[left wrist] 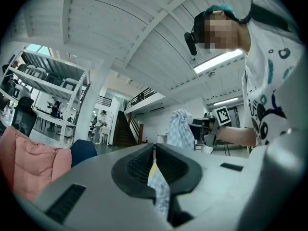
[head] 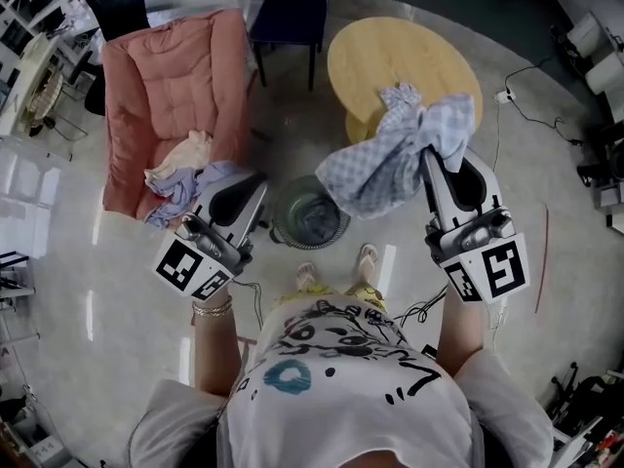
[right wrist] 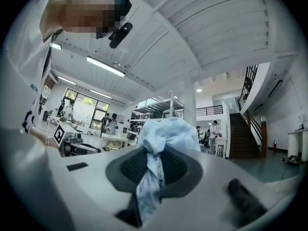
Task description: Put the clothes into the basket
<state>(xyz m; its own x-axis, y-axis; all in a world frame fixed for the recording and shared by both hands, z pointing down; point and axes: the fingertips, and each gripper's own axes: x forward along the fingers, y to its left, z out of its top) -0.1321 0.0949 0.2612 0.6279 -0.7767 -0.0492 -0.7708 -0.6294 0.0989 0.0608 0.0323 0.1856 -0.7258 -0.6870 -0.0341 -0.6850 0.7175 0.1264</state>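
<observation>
Two claws, two cloths, one basket.
The right claw (head: 430, 150) clamps a bunched blue-checked cloth (head: 385, 159) in the air by the rim of the round mesh basket (head: 334, 230) on the floor. The left claw (left wrist: 154, 163) pinches a thin pale cloth (left wrist: 159, 192), near crumpled clothes (head: 180, 169) at the front edge of the quilted pink armchair (head: 171, 86).

No words or numbers to read.
You see only square coded markers on the left cube (head: 191, 267) and right cube (head: 489, 269).
</observation>
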